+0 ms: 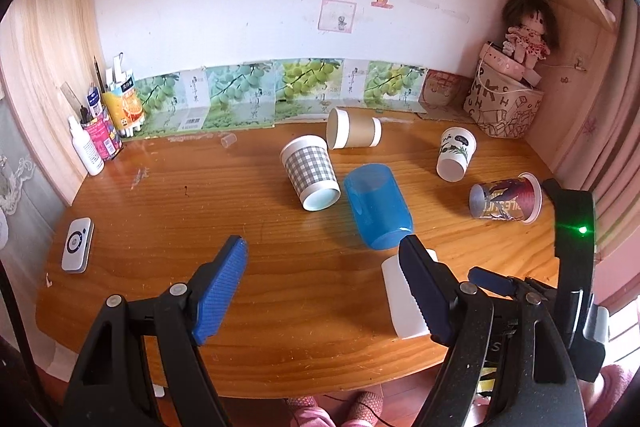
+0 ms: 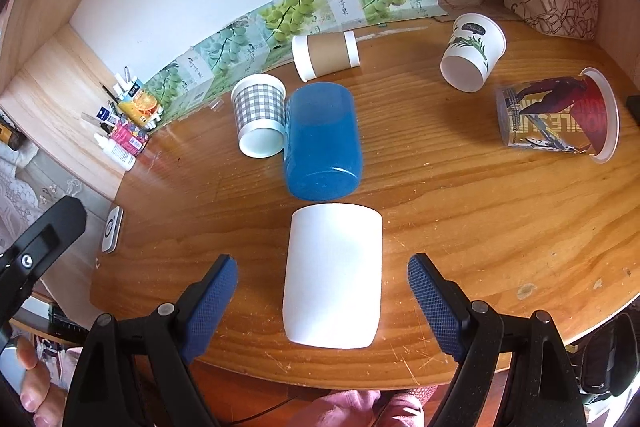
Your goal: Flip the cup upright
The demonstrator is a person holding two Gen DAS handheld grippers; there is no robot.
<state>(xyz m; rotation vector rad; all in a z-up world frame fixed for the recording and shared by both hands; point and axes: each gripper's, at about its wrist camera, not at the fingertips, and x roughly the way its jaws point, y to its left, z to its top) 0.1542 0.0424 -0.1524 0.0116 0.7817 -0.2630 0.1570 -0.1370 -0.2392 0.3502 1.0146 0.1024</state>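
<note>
A white cup (image 2: 334, 277) lies on its side near the wooden desk's (image 2: 460, 227) front edge, long axis running six to twelve o'clock. The right gripper (image 2: 322, 291) straddles it, spread wide; the left gripper (image 1: 324, 283) is also spread, holding nothing.

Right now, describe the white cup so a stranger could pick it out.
On the wooden table, nearest the front edge, the white cup lies on its side just in front of the blue cup. It alone is plain white, with no print.

Letters "MKH" on fabric basket (image 1: 502, 107)
</note>
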